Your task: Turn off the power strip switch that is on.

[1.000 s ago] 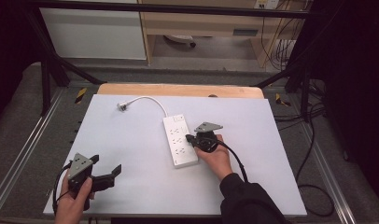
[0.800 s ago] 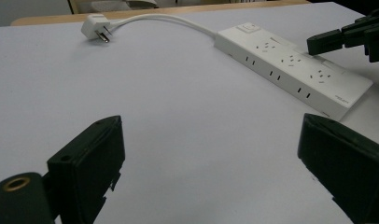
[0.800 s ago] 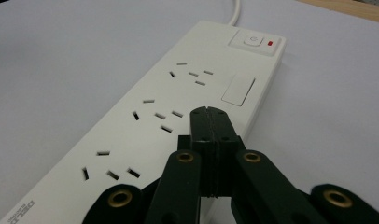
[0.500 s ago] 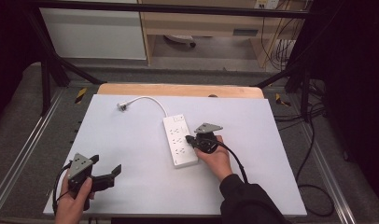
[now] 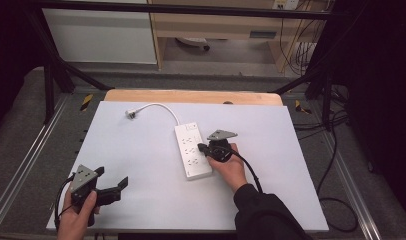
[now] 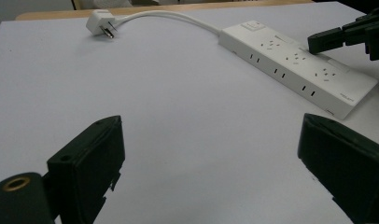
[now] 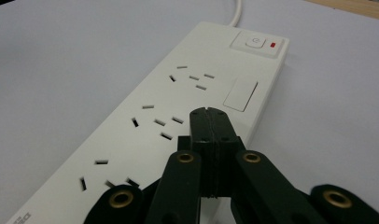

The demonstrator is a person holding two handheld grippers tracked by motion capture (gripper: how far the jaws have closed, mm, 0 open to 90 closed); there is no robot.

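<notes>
A white power strip (image 5: 192, 150) lies near the middle of the white table (image 5: 141, 150), its cord curving to a plug (image 5: 131, 113) at the back left. It has a switch (image 7: 256, 42) at its far end and several socket groups (image 7: 155, 122). My right gripper (image 5: 207, 148) is shut with nothing between its jaws, tips (image 7: 209, 113) resting over the strip's right side. My left gripper (image 5: 113, 187) stands open near the table's front left corner, apart from the strip (image 6: 299, 65). The plug (image 6: 100, 22) shows far off in the left gripper view, and so does the right gripper (image 6: 339, 37).
A wooden edge (image 5: 191, 96) runs along the table's back. Metal frame rails (image 5: 26, 165) flank both sides, and cables (image 5: 336, 200) hang at the right. Bare table surface spreads between the two grippers.
</notes>
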